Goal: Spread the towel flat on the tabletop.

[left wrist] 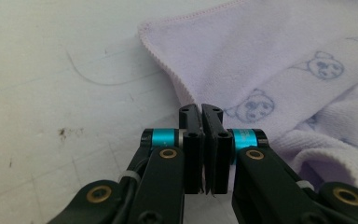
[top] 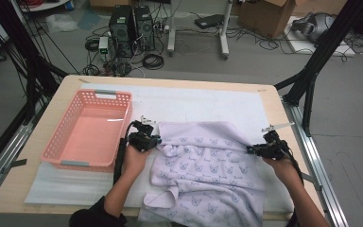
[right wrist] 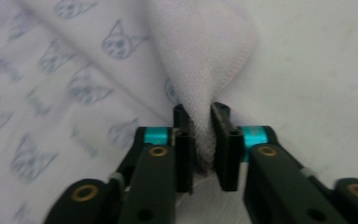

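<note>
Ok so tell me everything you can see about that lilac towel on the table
The towel is pale lilac terry-like cloth printed with small bluish animal faces and edged with a stitched hem. It lies rumpled on the white mat, right of the pink basket, its near edge hanging over the table's front and one corner flipped up. The left gripper is shut at its left edge, with little if any cloth visible between the jaws. The right gripper pinches a bunched fold at its right edge.
</note>
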Demonstrator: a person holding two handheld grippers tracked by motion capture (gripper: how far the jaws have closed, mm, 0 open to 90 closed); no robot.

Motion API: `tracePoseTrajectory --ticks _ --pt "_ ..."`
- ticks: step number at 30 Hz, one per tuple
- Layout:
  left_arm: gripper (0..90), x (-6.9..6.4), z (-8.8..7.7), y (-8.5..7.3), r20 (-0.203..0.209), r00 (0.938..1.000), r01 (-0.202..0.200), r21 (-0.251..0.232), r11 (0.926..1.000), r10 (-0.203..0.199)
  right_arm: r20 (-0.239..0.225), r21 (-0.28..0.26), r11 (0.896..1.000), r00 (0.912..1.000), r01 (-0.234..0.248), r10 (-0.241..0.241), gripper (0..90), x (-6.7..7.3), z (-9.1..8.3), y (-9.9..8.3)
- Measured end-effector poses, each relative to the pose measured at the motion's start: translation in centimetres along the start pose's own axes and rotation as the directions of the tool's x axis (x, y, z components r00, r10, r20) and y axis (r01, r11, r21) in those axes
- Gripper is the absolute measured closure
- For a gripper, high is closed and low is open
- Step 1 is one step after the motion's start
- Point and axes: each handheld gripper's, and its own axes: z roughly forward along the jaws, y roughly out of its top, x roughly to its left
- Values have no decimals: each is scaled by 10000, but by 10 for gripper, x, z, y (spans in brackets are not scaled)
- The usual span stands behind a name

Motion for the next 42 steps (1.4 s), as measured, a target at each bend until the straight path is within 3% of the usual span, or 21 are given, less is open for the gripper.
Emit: tracePoseTrajectory --ticks 1,4,7,10,12,15,18,21,22,23,24,25,28,30,31,33,34,35,37,39,42 --pt "845 -1 0 0 -52 9999 -108 -200 9997 107 -154 -160 9999 9999 27 -29 698 0 -3 -2" --pt "588 0 3 5 -171 9999 -16 -1079 9942 -2 -76 -1136 9935 10000 -64 56 599 -5 -16 1" --pt "539 2 9 11 -25 9997 255 -1592 9869 -262 492 -2040 9787 9982 -223 330 574 -14 -25 12" --pt "520 5 21 17 -137 9990 394 -1276 9910 -415 899 -2308 9718 9935 -477 701 563 -24 -21 23" --pt "508 7 29 21 -117 9982 577 -1021 9931 -592 1080 -2166 9744 9904 -608 858 537 -29 -12 31" --pt "496 7 40 20 -247 9976 626 -770 9951 -647 822 -1771 9800 9909 -909 1068 522 -34 7 39" --pt "513 5 41 21 -485 9983 279 -759 9967 -317 493 -1092 9927 9972 -503 560 555 -29 27 47" --pt "697 11 38 21 -505 9987 -141 -619 9980 110 329 -437 9990 9994 -114 129 654 -23 43 50" --pt "819 13 38 22 -188 9998 -17 -572 9984 6 745 -412 9985 9967 355 -324 705 -19 45 52" --pt "848 14 38 23 -219 9997 -57 -535 9985 46 765 -329 9983 9960 481 -455 773 -19 46 54" --pt "854 13 38 24 -424 9990 -170 -531 9984 148 667 -257 9981 9963 566 -548 845 -20 46 55" --pt "857 13 38 25 -588 9982 -158 -747 9971 115 472 -236 9982 9974 553 -541 850 -22 46 57" --pt "859 16 39 27 -813 9961 238 -1146 9931 -332 830 -613 9968 9955 520 -469 861 -28 45 61" --pt "858 17 39 31 -953 9953 75 -1199 9928 -191 1283 -1298 9913 9917 223 -55 861 -37 41 63" --pt "858 16 37 34 -1008 9947 45 -1518 9884 -200 1602 -1684 9857 9869 95 179 862 -42 38 63" --pt "861 17 34 37 -1345 9905 -17 -2124 9772 -275 2234 -2679 9634 9722 -82 704 862 -48 31 65" --pt "860 18 33 37 -1330 9897 199 -2392 9708 -530 2545 -3186 9478 9621 -120 977 862 -49 28 65" --pt "859 20 34 37 -1250 9889 460 -2588 9648 -807 2557 -3635 9315 9598 -160 1162 861 -51 26 66" --pt "801 21 36 36 -1286 9872 574 -2631 9631 -939 2714 -4034 9145 9503 -316 1525 847 -51 26 67" --pt "615 21 38 35 -1027 9898 731 -2316 9701 -991 2888 -4035 9138 9410 -474 1763 721 -50 27 67" --pt "523 16 33 34 -863 9948 355 -2010 9789 -538 2807 -3595 9313 9449 -592 1684 643 -52 24 65"
